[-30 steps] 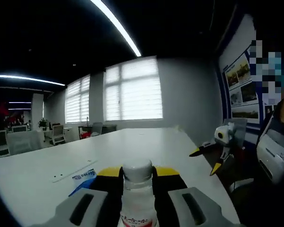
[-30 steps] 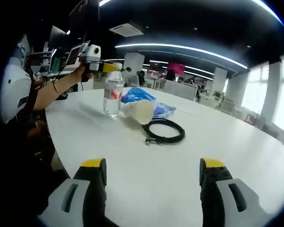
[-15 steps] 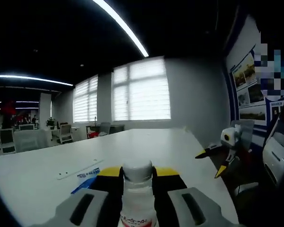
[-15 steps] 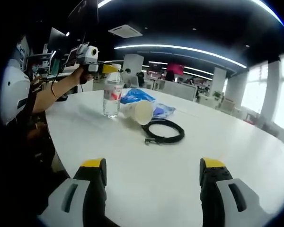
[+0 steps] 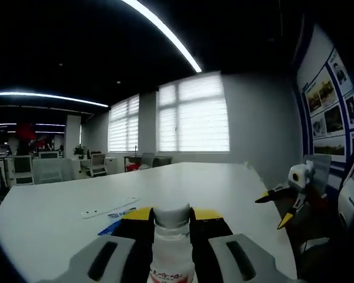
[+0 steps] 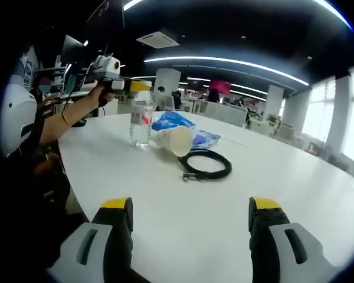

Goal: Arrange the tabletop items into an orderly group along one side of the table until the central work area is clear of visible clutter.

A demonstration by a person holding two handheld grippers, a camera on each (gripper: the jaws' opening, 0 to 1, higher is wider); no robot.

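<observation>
Left tongs [image 5: 171, 227] clamped on bottle [image 6: 141, 122] neck, swung slightly since second ago; bottle barely shifted on table [image 6: 236, 206]. Right tongs [image 6: 189, 221] wide open, empty. Cup [image 6: 176, 140], cable [image 6: 207, 164] untouched.

Bkgd only: big window w/ white blinds [image 5: 192, 121] on far wall, ceiling light strip [image 5: 162, 29] running diagonally overhead. Posters [image 5: 327, 100] on blue-edged wall at right. Office chairs [image 5: 94, 165] nr the window side. In right gripper view: ceiling AC vent [image 6: 158, 39], curved light strips [image 6: 224, 61], monitors [image 6: 71, 50] at left, white pillar [image 6: 165, 79] beyond.
</observation>
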